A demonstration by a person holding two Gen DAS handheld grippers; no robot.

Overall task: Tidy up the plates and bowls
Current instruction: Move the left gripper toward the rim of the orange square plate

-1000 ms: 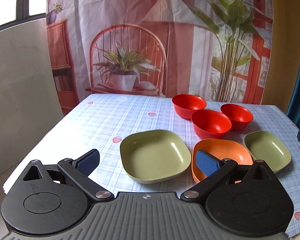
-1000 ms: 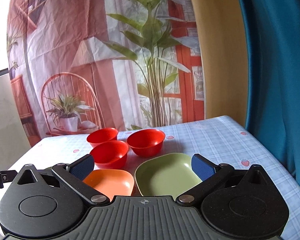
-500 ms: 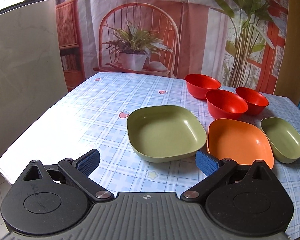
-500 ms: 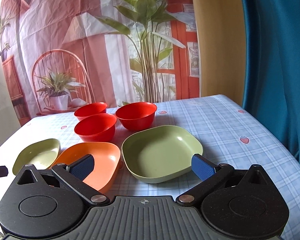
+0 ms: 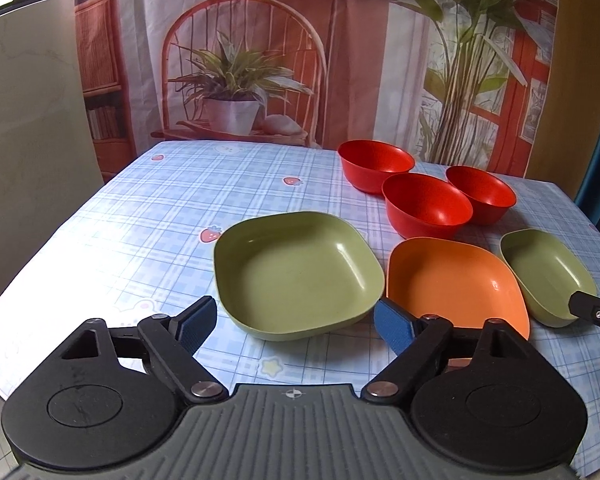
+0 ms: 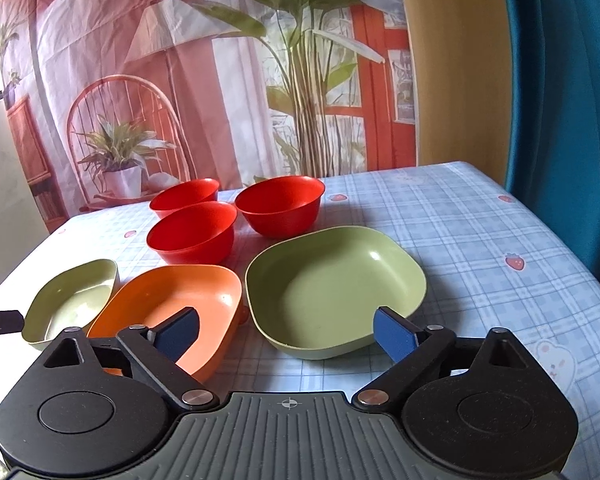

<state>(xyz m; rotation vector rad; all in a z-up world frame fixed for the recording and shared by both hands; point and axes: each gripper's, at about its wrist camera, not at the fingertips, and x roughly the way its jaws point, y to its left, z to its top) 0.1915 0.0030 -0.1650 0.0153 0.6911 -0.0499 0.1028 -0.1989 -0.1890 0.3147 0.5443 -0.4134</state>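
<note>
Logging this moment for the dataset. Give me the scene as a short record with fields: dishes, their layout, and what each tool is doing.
surface: table with checked cloth
red bowls: three, clustered at the far side, none nested
green plates: two, left green plate and right green plate
orange plate: one, between the green plates
stacking: none; every dish sits separately
left tool: open, empty, facing the left green plate
right tool: open, empty, facing the right green plate
</note>
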